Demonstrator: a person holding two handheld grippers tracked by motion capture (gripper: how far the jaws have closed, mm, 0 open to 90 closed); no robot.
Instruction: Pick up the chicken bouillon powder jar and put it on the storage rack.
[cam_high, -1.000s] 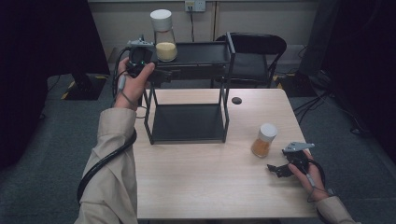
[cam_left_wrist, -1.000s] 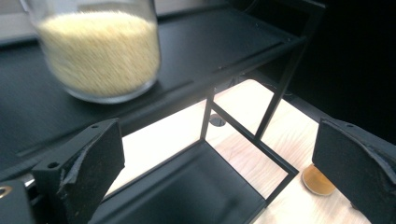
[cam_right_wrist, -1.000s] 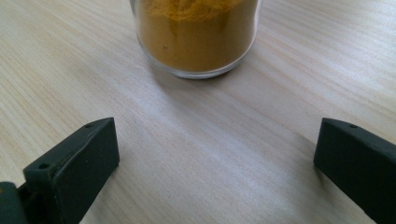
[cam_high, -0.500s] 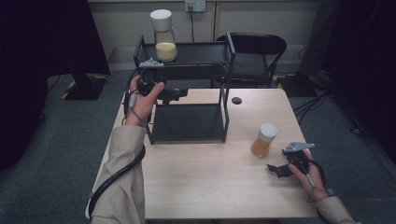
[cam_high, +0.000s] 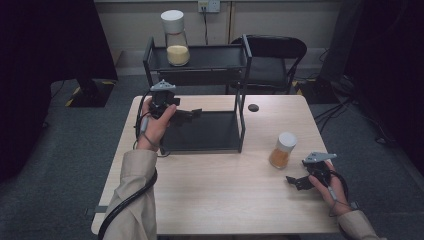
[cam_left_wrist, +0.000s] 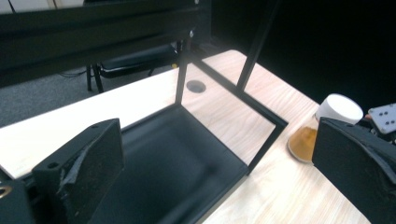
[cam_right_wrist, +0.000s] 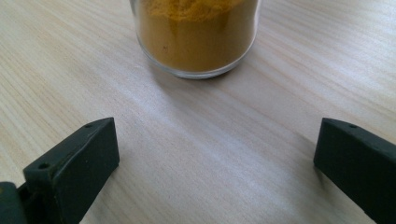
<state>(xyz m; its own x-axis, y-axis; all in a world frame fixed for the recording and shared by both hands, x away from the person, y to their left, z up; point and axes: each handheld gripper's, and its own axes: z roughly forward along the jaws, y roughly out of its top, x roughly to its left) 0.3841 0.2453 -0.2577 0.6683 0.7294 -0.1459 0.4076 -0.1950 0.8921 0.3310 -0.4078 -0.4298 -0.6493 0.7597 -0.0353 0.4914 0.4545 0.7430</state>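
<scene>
No legible writing or label on either jar. The jar of orange powder (cam_high: 281, 150) stands upright on the table (cam_high: 220, 200), well inside the right edge, white cap on. The right gripper (cam_high: 299, 182) rests just beside it toward the person, jaws spread wide and empty, bare wood between them. The left gripper (cam_high: 192, 114) hovers at the black rack (cam_high: 244, 95), over its lower tray, jaws wide apart and holding nothing. A second jar (cam_high: 176, 38) stands on the rack's top shelf. Open tabletop lies along the near edge.
</scene>
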